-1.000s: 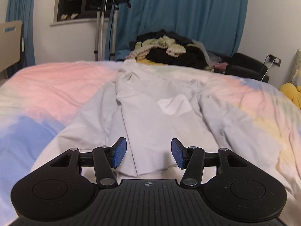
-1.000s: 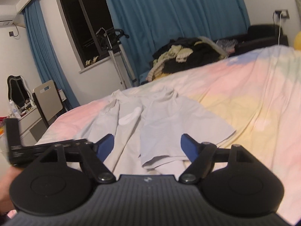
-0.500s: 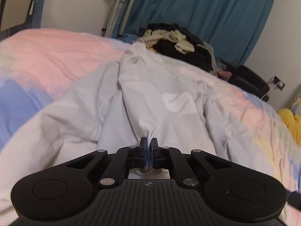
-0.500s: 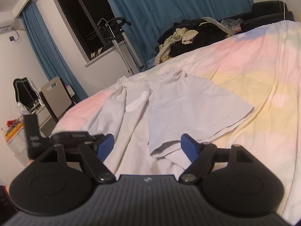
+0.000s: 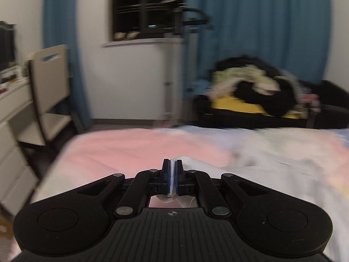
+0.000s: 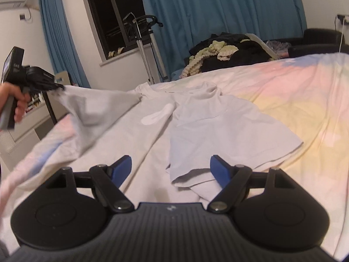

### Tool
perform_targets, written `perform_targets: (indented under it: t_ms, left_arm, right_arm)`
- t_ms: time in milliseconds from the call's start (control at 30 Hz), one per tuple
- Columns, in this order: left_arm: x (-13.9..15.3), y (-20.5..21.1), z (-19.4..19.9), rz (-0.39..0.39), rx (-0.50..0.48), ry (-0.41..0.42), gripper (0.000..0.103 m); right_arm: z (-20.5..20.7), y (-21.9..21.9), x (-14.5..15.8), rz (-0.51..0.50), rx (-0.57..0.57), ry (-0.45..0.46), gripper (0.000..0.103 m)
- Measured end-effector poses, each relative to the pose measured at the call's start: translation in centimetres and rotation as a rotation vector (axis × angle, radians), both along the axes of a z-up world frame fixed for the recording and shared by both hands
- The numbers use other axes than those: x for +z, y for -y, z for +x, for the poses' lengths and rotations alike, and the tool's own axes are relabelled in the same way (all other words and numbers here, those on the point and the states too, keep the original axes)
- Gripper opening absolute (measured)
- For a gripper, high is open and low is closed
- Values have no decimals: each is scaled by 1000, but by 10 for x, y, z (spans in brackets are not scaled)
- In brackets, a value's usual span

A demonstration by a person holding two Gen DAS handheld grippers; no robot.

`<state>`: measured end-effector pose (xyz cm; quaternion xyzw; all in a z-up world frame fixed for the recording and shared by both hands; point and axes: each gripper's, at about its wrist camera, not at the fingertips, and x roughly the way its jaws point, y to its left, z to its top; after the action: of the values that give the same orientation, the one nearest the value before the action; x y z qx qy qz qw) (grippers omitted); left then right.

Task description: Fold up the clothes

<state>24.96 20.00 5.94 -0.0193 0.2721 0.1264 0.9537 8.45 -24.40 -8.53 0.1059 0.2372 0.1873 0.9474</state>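
A pale grey T-shirt [image 6: 218, 120] lies spread on the pastel bedspread [image 6: 294, 91]. My left gripper [image 5: 173, 176] is shut on an edge of the T-shirt [image 5: 196, 163], with cloth pinched between its blue pads. In the right wrist view the left gripper [image 6: 59, 86] holds that part of the shirt lifted off the bed at the far left, a hand around its handle. My right gripper [image 6: 170, 167] stands open low over the near hem of the shirt, and its pads touch nothing.
A heap of dark and cream clothes [image 6: 226, 52] sits beyond the bed's far edge, before blue curtains [image 6: 218, 11]. A clothes stand [image 6: 146, 43] is by the window. A chair [image 5: 50, 91] and a white desk [image 5: 13, 100] stand left of the bed.
The left gripper closed on the shirt's edge, then rose and swung left with the cloth, lifting it off the bed. The right gripper sank a little toward the hem and stayed open.
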Motion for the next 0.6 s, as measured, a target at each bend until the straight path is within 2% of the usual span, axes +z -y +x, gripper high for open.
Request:
perform_targets:
  t_ms: [133, 233, 367, 433, 533, 600]
  left_arm:
    - [-14, -60, 30, 87, 96, -36, 4]
    - [-46, -90, 53, 105, 138, -93, 4]
    - [-99, -113, 68, 28, 169, -121, 4]
    - [-117, -115, 68, 15, 165, -107, 5]
    - [-124, -119, 60, -7, 171, -55, 6]
    - [-118, -122, 53, -41, 164, -61, 12]
  right_arm:
    - [10, -7, -5, -16, -3, 32, 81]
    - [18, -15, -13, -70, -9, 73, 81]
    - [30, -19, -24, -103, -11, 49, 81]
    - [34, -20, -28, -114, -13, 39, 81]
    - [38, -19, -32, -118, -18, 29, 81]
    - [41, -20, -33, -118, -20, 26, 81]
